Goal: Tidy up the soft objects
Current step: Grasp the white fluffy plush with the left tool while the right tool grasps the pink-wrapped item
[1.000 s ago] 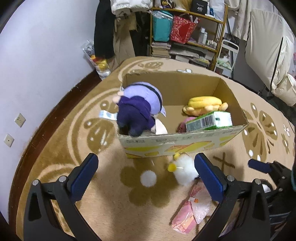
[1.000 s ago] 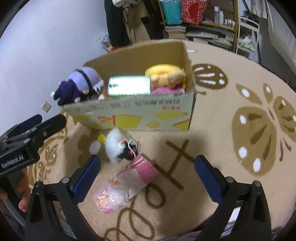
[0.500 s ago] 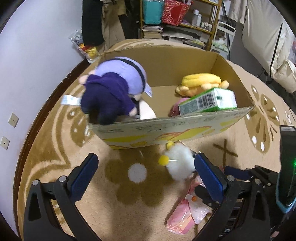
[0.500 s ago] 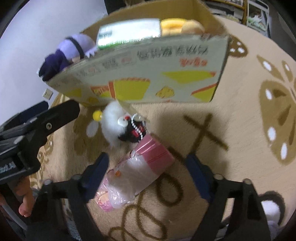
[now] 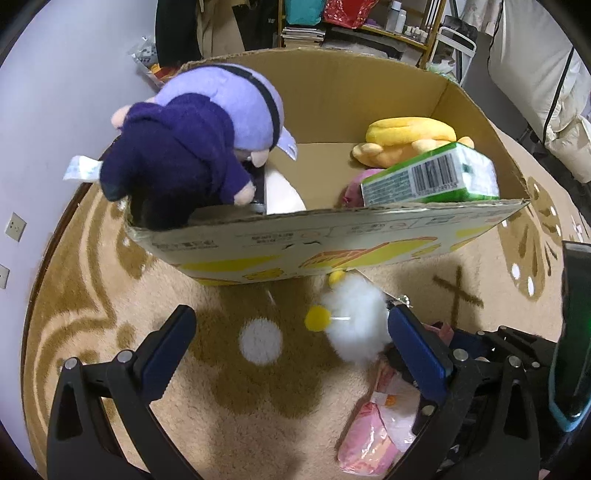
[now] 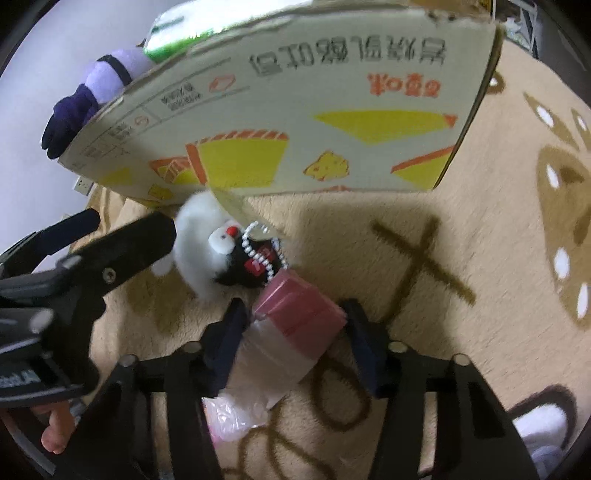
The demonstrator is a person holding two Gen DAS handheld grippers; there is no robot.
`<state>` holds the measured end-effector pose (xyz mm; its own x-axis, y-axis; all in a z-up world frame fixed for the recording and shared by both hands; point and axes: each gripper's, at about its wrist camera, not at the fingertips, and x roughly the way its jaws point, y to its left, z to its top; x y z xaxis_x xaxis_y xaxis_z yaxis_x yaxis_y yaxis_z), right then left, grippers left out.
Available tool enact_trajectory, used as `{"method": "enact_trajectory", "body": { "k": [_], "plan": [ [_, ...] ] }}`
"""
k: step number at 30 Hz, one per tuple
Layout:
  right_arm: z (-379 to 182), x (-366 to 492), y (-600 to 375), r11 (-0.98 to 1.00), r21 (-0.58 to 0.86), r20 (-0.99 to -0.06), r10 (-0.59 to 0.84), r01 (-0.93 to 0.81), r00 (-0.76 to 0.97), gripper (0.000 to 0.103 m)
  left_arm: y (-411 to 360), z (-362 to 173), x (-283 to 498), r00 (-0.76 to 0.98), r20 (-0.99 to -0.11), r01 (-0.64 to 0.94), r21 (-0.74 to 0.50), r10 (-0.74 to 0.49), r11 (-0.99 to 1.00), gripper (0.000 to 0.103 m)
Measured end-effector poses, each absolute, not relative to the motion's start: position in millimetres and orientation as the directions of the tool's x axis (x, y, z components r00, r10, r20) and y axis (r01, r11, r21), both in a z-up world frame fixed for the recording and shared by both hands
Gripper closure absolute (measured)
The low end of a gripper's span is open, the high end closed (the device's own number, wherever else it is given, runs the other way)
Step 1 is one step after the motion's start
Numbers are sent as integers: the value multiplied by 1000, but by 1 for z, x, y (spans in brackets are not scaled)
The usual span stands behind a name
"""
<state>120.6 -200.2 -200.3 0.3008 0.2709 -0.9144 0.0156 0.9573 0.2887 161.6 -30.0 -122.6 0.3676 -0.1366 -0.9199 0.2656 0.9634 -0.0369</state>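
A cardboard box (image 5: 332, 236) stands on the rug with a purple plush doll (image 5: 192, 147) over its near left rim, a yellow plush (image 5: 406, 140) and a green pack (image 5: 432, 177) inside. A white fluffy toy (image 5: 354, 321) lies in front of the box; it also shows in the right wrist view (image 6: 207, 240). My left gripper (image 5: 291, 354) is open and empty, its right finger beside the white toy. My right gripper (image 6: 295, 332) has its jaws closed around a pink pack in clear wrap (image 6: 295, 325) lying on the rug.
The box wall (image 6: 295, 110) is close ahead of the right gripper. A purple wall (image 5: 55, 92) runs along the left. Shelves (image 5: 369, 26) and hanging clothes stand behind the box. The patterned tan rug (image 6: 480, 240) lies to the right.
Both grippers moved forward and down toward the box. The right gripper's jaws narrowed from wide open onto the pink wrapped pack. The left gripper stayed open.
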Motion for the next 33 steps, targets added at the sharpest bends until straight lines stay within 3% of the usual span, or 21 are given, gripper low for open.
{"method": "enact_trajectory", "body": {
  "k": [7,24,28,33],
  "plan": [
    [-190,125,-195,976,213,-912,212,-36,352,64,-41,-136,171,322,-933,282,-68,-161,957,0],
    [-189,135,-201,964,267,-905,257,-18,339,64,-55,-165,182,272,-950,294,-72,-155,953,1],
    [-190,130,-204,963,268,-905,258,-16,339,63,-62,-168,184,238,-951,314,-118,-198,942,21],
    [-196,126,-207,960,279,-903,266,-9,338,63,-72,-170,183,245,-946,327,-126,-212,937,32]
  ]
}}
